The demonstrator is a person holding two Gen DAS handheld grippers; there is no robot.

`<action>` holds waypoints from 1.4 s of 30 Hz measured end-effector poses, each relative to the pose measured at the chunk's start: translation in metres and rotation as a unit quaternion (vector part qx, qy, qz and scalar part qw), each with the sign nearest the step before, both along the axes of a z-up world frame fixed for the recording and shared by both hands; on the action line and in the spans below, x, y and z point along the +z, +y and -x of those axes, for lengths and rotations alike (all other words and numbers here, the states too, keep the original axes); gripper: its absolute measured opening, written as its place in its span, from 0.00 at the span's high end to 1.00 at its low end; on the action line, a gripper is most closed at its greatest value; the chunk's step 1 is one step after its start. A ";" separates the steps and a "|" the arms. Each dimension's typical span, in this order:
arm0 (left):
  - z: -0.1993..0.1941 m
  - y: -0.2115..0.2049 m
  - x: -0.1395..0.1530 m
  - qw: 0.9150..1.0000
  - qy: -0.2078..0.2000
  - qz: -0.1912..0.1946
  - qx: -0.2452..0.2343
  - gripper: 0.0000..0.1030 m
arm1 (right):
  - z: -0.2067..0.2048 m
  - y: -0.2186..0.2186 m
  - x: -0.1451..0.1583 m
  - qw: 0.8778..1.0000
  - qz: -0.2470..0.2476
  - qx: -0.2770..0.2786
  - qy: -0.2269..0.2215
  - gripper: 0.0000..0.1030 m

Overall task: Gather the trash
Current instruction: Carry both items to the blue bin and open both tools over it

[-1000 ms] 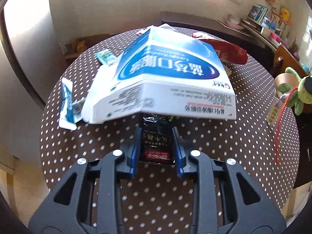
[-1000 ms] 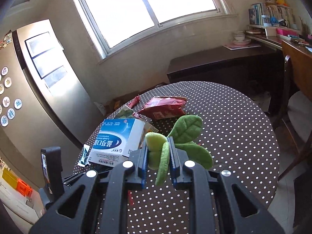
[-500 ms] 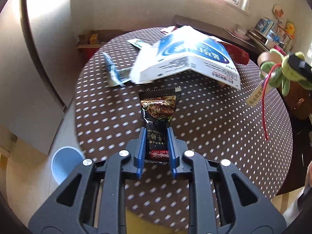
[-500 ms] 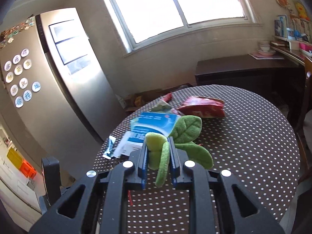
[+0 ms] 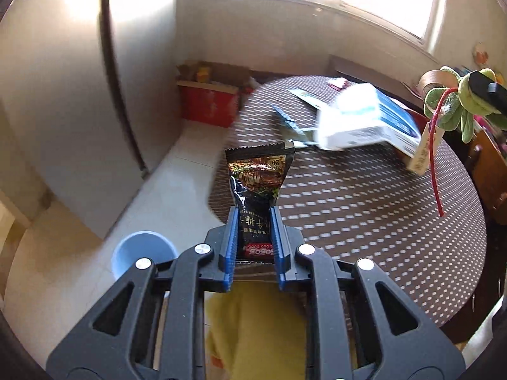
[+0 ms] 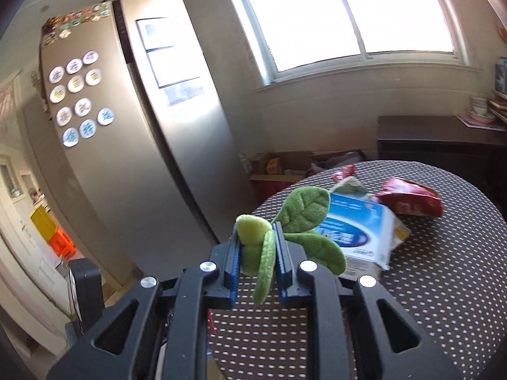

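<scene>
Leftmost, a blue bin (image 5: 144, 250) stands on the floor beside the left gripper (image 5: 253, 221), whose jaws are clamped on a black snack packet (image 5: 258, 186) held upright over the edge of the dotted table (image 5: 364, 209). Further right, a blue-and-white box (image 5: 367, 123) lies on the table. Rightmost, the right gripper (image 6: 256, 250) is pinched shut on a green plush leaf toy (image 6: 301, 221), with a red wrapper (image 6: 412, 201) lying beyond.
</scene>
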State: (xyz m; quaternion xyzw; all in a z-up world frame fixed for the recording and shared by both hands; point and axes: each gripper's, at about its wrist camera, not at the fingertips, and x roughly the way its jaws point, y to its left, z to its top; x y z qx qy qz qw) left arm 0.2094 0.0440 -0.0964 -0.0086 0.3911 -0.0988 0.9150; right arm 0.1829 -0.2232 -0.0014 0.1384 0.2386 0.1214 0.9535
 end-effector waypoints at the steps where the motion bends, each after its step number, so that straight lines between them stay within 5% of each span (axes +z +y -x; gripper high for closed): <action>1: 0.002 0.013 0.002 1.000 -0.003 0.003 0.014 0.81 | -0.002 0.008 0.001 1.000 0.002 0.010 -0.002 0.82; 15: 0.018 0.140 0.000 0.986 0.002 -0.005 0.167 0.81 | -0.045 0.151 -0.016 0.986 0.019 0.167 0.025 0.82; 24: 0.008 0.186 -0.025 0.977 0.034 -0.002 0.210 0.80 | -0.075 0.221 -0.052 0.972 0.037 0.217 0.077 0.82; 27: -0.004 0.199 -0.039 0.974 0.049 0.016 0.220 0.65 | -0.084 0.237 -0.065 0.970 0.045 0.220 0.092 0.82; 28: -0.008 0.203 -0.042 0.972 0.051 0.018 0.228 0.47 | -0.088 0.241 -0.070 0.969 0.046 0.220 0.100 0.82; 42: 0.004 0.260 -0.070 0.949 0.081 0.017 0.304 0.46 | -0.125 0.308 -0.123 0.953 0.081 0.238 0.171 0.82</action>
